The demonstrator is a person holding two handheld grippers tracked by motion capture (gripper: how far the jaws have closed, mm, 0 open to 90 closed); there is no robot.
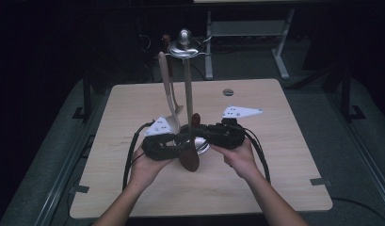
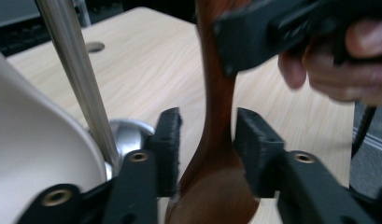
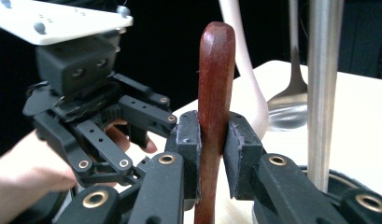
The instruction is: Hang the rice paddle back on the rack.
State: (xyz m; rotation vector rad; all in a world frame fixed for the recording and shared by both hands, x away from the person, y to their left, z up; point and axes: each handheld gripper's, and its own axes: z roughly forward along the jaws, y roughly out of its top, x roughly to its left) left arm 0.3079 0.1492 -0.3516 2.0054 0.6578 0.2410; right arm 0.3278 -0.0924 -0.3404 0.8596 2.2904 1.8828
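Observation:
A dark red-brown wooden spoon (image 1: 192, 153) stands upright in front of a metal utensil stand (image 1: 187, 89), bowl down. My right gripper (image 1: 203, 132) is shut on its handle (image 3: 215, 93), with both pads pressed against it. My left gripper (image 1: 182, 147) is open, lower down. Its jaws stand on either side of the spoon's neck (image 2: 216, 135), with a small gap on one side. In the right gripper view the left gripper's body (image 3: 100, 116) is just beyond the spoon.
A pale spoon (image 1: 167, 94) and a metal spoon (image 3: 291, 107) hang from the stand's top ring. The stand's pole (image 2: 81, 84) and round base (image 1: 203, 147) are right behind the grippers. The wooden table (image 1: 275, 155) has a cable hole (image 1: 228, 92) at the back.

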